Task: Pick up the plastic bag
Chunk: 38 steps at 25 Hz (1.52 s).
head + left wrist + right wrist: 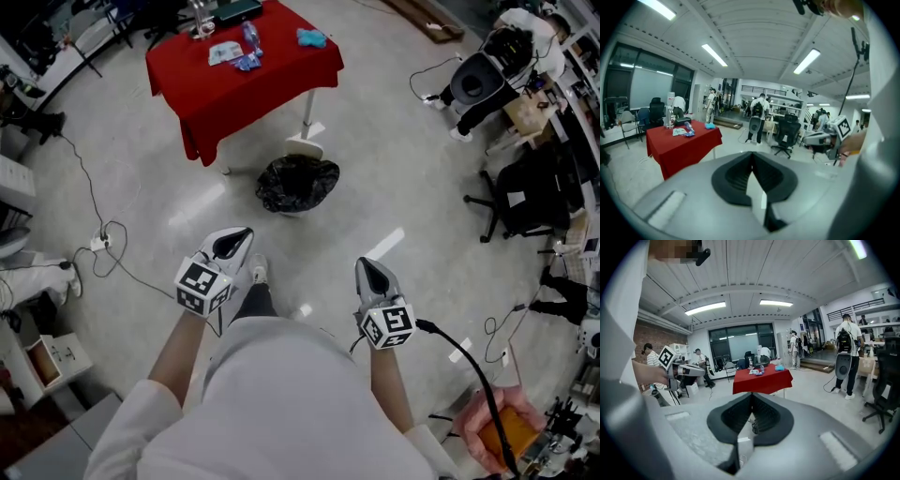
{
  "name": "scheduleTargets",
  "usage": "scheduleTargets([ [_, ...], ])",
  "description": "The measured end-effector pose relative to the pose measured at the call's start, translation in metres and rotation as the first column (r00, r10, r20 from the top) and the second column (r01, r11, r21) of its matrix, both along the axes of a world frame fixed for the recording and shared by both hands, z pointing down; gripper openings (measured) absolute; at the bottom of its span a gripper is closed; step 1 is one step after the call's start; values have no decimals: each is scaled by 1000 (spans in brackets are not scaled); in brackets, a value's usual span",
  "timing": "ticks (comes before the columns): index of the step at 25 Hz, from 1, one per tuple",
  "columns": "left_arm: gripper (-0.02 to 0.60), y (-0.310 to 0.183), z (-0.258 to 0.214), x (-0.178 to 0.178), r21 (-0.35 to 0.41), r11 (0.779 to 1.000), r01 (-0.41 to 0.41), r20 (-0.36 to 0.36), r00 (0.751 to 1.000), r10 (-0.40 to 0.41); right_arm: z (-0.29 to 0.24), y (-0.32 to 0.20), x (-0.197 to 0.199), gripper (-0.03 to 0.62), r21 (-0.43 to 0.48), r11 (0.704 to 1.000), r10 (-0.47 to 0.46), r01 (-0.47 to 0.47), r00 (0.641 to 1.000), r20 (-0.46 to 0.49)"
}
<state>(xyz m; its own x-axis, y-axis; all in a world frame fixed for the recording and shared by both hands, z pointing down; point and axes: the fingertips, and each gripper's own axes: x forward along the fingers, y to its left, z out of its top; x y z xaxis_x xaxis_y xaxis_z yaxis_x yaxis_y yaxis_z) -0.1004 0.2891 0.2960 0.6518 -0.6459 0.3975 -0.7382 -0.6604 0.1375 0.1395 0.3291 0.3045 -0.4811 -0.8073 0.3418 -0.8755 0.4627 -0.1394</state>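
Black rubber lines the jaws on both tools, and both pairs are squeezed fully together with nothing pinched in them. The left tool (242, 234) and the right tool (366, 264) are held out in front of the person's white shirt (300, 403), side by side but well apart, both aimed across the room at the bench (244, 89). A black cable (469, 361) hangs off the back of the right tool and trails away toward the lower right. The black plastic bag (297, 183) is on the pale floor (403, 131) ahead of the tools, roughly in line with the gap between them and well apart from both. It's crumpled with its mouth open upward, and there's a bit of white showing under it, though I can't tell if that's a bin. It sits just in front of the bench, near the white leg (307, 112). The bench has a red cloth draped over it and some small stuff on top: a pale packet (225, 52), a teal lump (311, 38) and a black box (236, 11) at the far edge. Off to the right stands a black office chair (520, 197), and on the left a thin cord (103, 248) loops over the floor.
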Motion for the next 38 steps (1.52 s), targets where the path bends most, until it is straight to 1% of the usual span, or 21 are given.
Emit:
scheduleTargets([
  [5,3,-40,2,-12,-10,999,-43,4,999,43,-2,-38,-16,2,-11,1000,21,-21,1000,-8],
  [10,3,-80,4,-34,-24,997,-70,-5,998,69,-3,-74,-40,2,-24,999,44,-44,999,-18],
  [15,3,-115,13,-54,-29,993,-115,20,993,116,-2,-111,-63,2,-20,997,76,-76,997,-30],
  [21,3,-144,22,-66,-49,987,-154,27,988,155,1,-136,-74,2,-37,993,111,-113,993,-37],
  [29,3,-166,32,-65,-79,986,-146,29,988,149,15,-159,-70,2,-80,992,99,-102,994,-39],
  [34,3,-183,35,-56,-77,991,-112,23,993,114,21,-189,-60,2,-82,995,60,-63,998,-29],
  [38,3,-195,34,-41,-69,994,-87,5,996,87,28,-215,-44,2,-101,995,9,-12,1000,-30],
])
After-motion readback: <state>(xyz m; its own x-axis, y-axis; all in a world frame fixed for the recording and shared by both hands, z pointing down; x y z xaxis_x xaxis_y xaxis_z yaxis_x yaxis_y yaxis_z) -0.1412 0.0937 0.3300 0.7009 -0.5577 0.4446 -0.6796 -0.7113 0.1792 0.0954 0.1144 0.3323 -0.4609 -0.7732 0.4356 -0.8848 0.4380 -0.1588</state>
